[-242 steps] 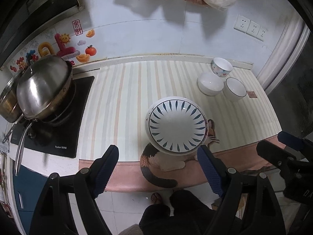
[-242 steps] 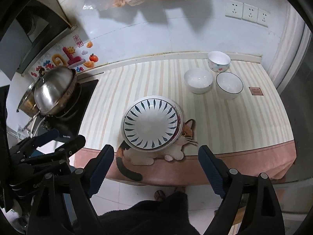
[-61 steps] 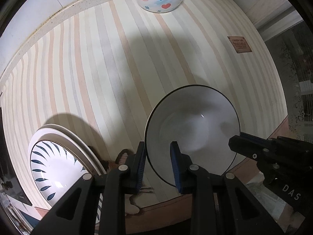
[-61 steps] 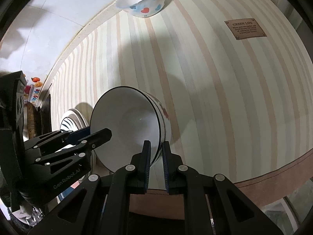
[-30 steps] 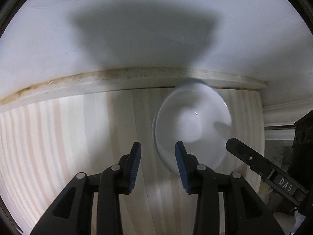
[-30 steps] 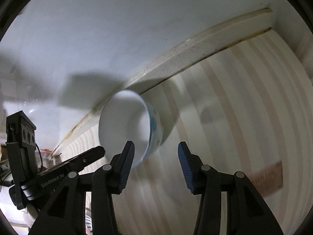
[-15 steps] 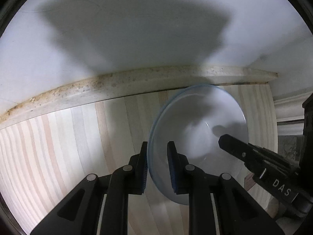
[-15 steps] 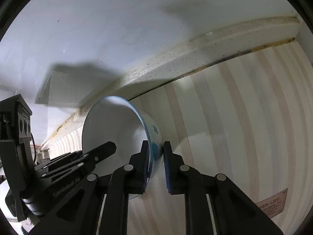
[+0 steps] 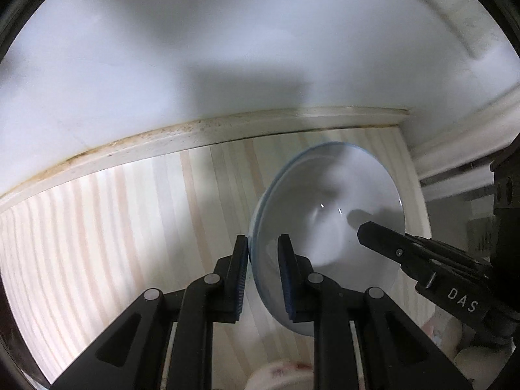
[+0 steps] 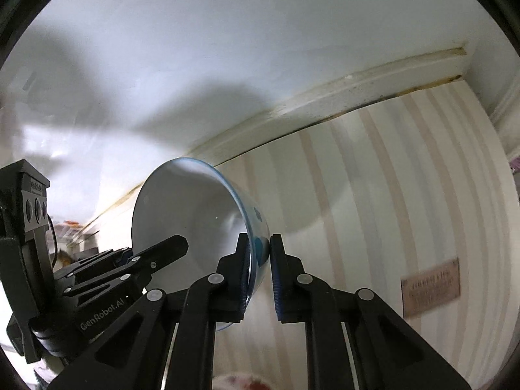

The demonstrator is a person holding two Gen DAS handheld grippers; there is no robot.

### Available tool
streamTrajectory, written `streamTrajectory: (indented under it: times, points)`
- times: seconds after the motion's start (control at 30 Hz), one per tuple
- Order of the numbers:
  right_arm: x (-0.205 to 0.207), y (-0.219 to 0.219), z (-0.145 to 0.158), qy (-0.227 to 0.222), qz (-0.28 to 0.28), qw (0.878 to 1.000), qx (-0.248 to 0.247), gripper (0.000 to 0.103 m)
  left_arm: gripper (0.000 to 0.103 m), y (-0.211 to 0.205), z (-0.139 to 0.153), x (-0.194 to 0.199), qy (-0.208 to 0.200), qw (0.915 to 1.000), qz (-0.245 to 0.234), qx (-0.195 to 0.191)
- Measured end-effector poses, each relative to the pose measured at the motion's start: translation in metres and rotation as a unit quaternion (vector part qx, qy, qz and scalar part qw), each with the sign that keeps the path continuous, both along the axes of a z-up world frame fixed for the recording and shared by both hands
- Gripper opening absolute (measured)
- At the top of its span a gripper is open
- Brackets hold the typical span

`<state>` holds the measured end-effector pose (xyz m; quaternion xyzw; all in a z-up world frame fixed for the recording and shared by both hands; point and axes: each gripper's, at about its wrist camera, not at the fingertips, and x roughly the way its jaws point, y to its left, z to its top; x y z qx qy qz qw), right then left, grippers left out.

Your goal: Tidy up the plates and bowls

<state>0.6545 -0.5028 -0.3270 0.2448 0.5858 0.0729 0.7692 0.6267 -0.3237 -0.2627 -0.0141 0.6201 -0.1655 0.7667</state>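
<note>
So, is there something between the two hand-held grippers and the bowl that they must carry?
No. The left hand-held gripper and the right hand-held gripper are each already shut on the rim of the white bowl, on opposite sides. Nothing visible sits between fingers and bowl, which looks raised and tilted above the striped counter.

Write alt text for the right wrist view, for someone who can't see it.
The right hand-held gripper pinches the rim of a white bowl, with the left hand-held gripper at its opposite edge. Below is a striped countertop against a white wall.
</note>
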Motion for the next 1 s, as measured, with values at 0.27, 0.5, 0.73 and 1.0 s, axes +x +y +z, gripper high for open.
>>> streamTrajectory:
  times: [0.27, 0.5, 0.73, 1.0]
  points:
    - [-0.079, 0.006, 0.052, -0.025, 0.001, 1.000, 0.006, 0.014, 0.016, 0.017, 0.044, -0.065, -0.018, 0.9996, -0.019, -0.003]
    - [-0.145, 0.017, 0.071, -0.028, 0.003, 1.000, 0.009, 0.014, 0.016, 0.032, 0.041, -0.118, -0.006, 0.9996, -0.026, -0.009]
    - [-0.197, 0.033, 0.049, -0.005, 0.007, 1.000, 0.012, 0.014, 0.016, 0.038, 0.012, -0.149, 0.027, 0.9991, -0.031, 0.001]
    - [-0.221, 0.039, 0.009, 0.034, 0.006, 0.999, 0.009, 0.014, 0.016, 0.030, -0.027, -0.164, 0.059, 0.9969, -0.047, 0.025]
